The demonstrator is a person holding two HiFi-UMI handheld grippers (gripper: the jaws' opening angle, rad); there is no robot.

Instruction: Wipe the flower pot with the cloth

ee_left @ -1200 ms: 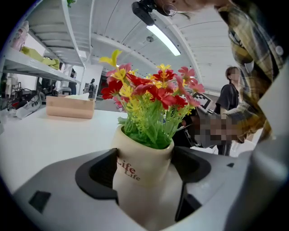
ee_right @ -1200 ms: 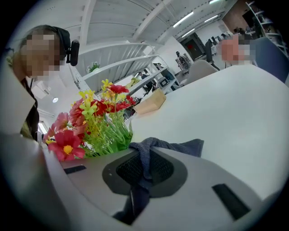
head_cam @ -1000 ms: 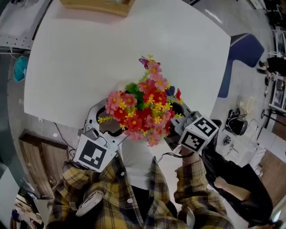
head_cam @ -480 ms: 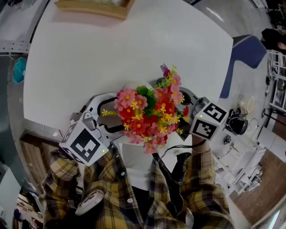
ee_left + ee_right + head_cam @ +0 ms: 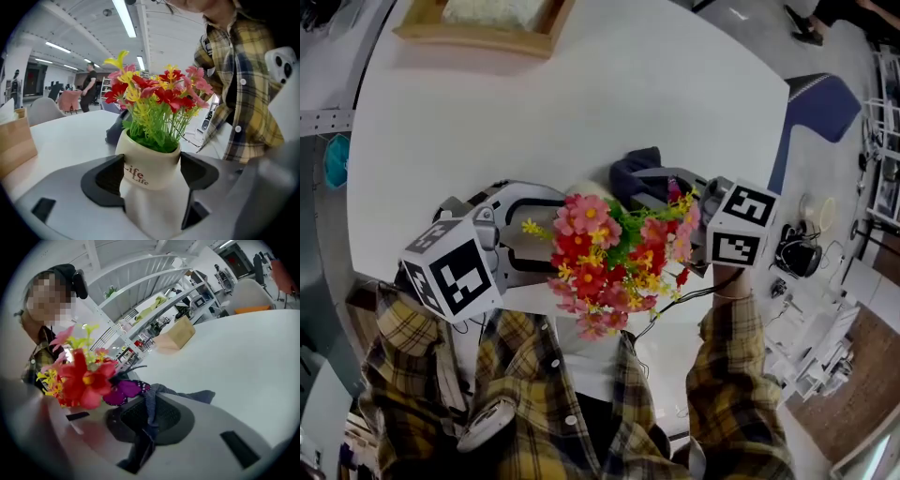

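A cream flower pot (image 5: 149, 166) printed "Life" holds red, pink and yellow artificial flowers (image 5: 614, 258). My left gripper (image 5: 152, 173) is shut on the pot, one jaw on each side of it. In the head view the blooms hide the pot, and the left gripper (image 5: 546, 234) reaches in from the left. The right gripper (image 5: 664, 211) comes from the right, shut on a dark blue cloth (image 5: 636, 173) just beyond the flowers. In the right gripper view the cloth (image 5: 151, 401) hangs pinched in the right gripper (image 5: 149, 425), with the flowers (image 5: 79, 376) close on the left.
The pot is over the near edge of a white round table (image 5: 487, 122). A wooden tray (image 5: 492, 33) sits at the far edge. A blue chair (image 5: 814, 103) stands to the right, off the table. The person's plaid shirt (image 5: 534, 394) is right behind the pot.
Both grippers and the flowers have moved away from the body and over the table. The dark blue cloth in the right gripper now shows beyond the blooms.
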